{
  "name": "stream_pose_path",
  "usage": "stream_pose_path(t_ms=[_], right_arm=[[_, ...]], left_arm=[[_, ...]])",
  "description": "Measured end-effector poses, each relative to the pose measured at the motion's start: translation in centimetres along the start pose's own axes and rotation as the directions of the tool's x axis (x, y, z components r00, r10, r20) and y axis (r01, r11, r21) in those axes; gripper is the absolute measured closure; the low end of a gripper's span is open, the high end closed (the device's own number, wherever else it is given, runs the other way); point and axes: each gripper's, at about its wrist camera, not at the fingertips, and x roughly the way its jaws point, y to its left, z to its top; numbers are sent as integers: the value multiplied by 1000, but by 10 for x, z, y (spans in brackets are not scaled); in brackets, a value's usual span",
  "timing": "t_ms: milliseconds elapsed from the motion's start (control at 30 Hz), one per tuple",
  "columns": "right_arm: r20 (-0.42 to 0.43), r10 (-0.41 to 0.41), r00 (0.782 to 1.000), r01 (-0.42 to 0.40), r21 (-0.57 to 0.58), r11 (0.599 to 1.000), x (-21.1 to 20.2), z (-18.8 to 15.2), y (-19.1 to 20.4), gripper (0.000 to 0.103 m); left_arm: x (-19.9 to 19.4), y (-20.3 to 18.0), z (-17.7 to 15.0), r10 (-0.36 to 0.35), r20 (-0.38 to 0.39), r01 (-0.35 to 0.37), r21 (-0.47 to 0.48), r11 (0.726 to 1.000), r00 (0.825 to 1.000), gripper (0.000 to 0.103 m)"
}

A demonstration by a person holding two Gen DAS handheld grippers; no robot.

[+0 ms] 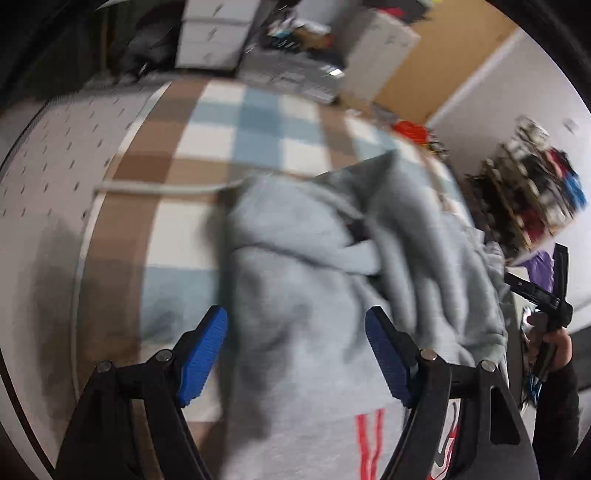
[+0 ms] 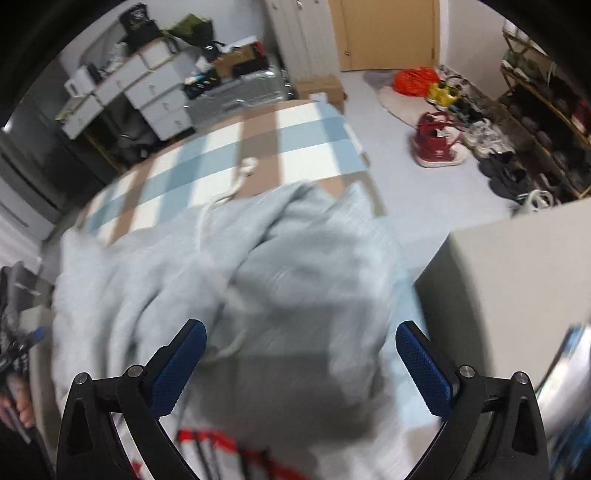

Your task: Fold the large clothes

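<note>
While the grey hoodie [image 1: 332, 266] lies bunched at the near end of the checked bed cover [image 1: 221, 140], the left gripper [image 1: 295, 358] and right gripper [image 2: 301, 365] hover above it spread and empty, so the work looks between folds, and next each needs an edge to pinch.

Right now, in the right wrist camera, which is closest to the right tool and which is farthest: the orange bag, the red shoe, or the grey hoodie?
1. Grey hoodie: lying crumpled on the checked blanket, right under the right tool.
2. Red shoe: on the floor, up to the right.
3. Orange bag: farthest, beside the wooden door.
</note>
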Motion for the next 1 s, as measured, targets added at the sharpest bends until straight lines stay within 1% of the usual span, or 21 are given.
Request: stream_pose_path(t_ms=[67,133,200,300,367,467,500,533,600,633,667,700,733,767,833,867,933,1000], right_arm=[[-55,-8,998,7,-23,1000,12,10,-3,0],[-123,22,992,-26,-27,999,26,15,-6,0],[-158,25,987,-29,-23,999,36,15,-11,0],[-183,-16,983,8,-42,999,45,17,-15,0],[-199,-19,980,8,-55,998,49,16,-16,0],[-255,-6,967,-9,-57,998,60,11,-20,1],[-256,-18,967,-3,-84,996,60,9,-16,2],[-257,-13,966,-12,-94,995,61,8,-14,2],[-241,-22,970,-9,-127,992,59,7,-9,9],[-230,-26,973,-7,-144,990,58,7,-6,18],[-215,-26,976,-10,-162,987,56,6,-1,27],[-202,-22,979,-13,-173,985,53,5,2,30],[-197,-21,980,-14,-173,985,53,5,5,40],[-185,-4,983,-28,-169,985,50,3,7,57],[-160,8,987,-38,-182,983,46,1,12,69],[-140,0,990,-29,-205,978,43,0,17,73],[-108,-13,994,-13,-239,971,41,-2,25,75],[-86,-18,996,-3,-241,970,40,-2,29,76]], left_arm=[[7,4,5,-23,-16,23,-19,1000,1000,30],[17,8,9,-63,-42,62,-30,998,997,30],[26,12,15,-96,-69,92,-54,994,993,30],[40,18,19,-88,-92,81,-70,994,992,30],[48,22,19,-105,-111,95,-91,991,988,30],[52,24,24,-159,-110,145,-124,982,981,30],[55,24,24,-160,-109,146,-129,981,981,30],[57,21,23,-148,-113,135,-117,984,983,31],[56,13,24,-134,-100,128,-66,990,986,49],[55,9,23,-115,-97,112,-40,993,989,60],[55,5,22,-94,-90,92,-20,996,992,78],[57,1,24,-70,-87,70,-3,998,994,83],[56,1,24,-54,-82,55,6,998,995,86],[54,-1,25,-42,-75,43,13,999,996,89],[53,-7,28,15,-47,-14,30,999,999,90],[52,-10,31,25,-39,-24,33,999,999,91],[55,-13,37,57,-29,-55,39,998,998,92],[59,-12,44,76,-28,-76,31,997,997,92]])
